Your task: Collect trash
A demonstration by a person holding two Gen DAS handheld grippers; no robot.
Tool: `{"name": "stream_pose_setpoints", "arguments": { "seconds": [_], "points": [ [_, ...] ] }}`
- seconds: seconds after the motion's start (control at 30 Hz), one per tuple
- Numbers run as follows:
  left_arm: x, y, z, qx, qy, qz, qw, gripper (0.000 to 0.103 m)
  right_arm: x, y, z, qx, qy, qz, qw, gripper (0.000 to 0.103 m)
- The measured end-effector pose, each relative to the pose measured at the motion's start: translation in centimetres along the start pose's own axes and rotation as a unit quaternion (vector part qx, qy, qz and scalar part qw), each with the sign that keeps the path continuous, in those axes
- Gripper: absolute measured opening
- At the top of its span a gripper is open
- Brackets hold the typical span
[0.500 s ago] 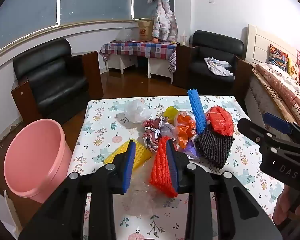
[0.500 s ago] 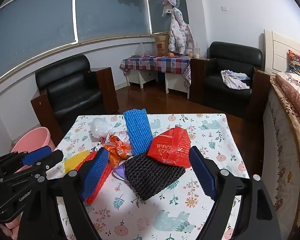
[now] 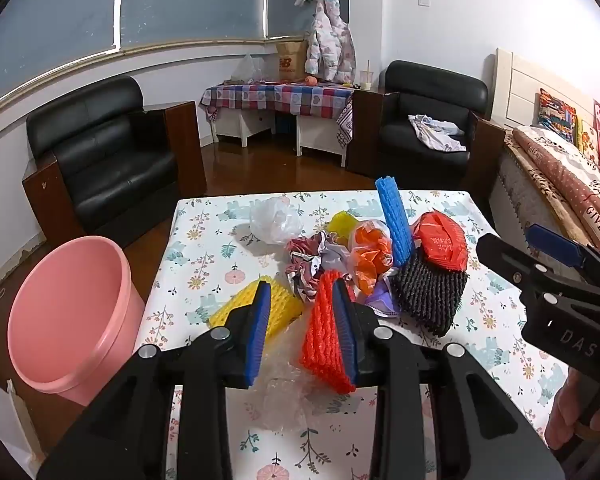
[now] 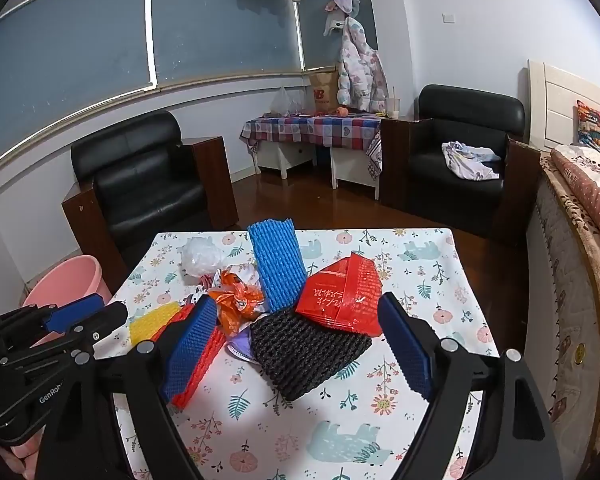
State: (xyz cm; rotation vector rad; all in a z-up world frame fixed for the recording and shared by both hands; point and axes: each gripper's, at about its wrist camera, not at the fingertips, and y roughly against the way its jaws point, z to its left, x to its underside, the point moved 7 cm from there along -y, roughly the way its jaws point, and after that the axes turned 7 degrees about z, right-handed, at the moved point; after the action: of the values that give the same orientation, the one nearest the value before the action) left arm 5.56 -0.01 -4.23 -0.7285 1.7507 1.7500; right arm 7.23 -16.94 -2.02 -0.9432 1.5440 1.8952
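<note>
Trash lying heaped mid-table: red foam net point(image 3: 324, 328), yellow foam net point(image 3: 278, 304), black foam net point(image 3: 428, 296), blue foam net point(image 3: 394, 220), red packet point(image 3: 444, 242), clear film point(image 3: 284, 396) at near edge.
Left gripper point(image 3: 304, 332) hanging over near edge, jaws apart, straddling clear film, right pad beside red net, nothing pinched; likely lining up pick.
Right gripper point(image 4: 296, 344) gaping widest over black net, empty.
Pink bucket point(image 3: 68, 312) waiting on floor off table's left edge, presumably as bin.
</note>
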Motion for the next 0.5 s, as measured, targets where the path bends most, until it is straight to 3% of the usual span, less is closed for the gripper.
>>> {"name": "stream_pose_setpoints", "arguments": {
  "seconds": [0.5],
  "points": [
    [0.01,-0.02,0.02,0.0,0.0,0.0,1.0,0.032,0.09,-0.26,-0.11,-0.001,-0.001,-0.001,1.0,0.082]
  ]
}}
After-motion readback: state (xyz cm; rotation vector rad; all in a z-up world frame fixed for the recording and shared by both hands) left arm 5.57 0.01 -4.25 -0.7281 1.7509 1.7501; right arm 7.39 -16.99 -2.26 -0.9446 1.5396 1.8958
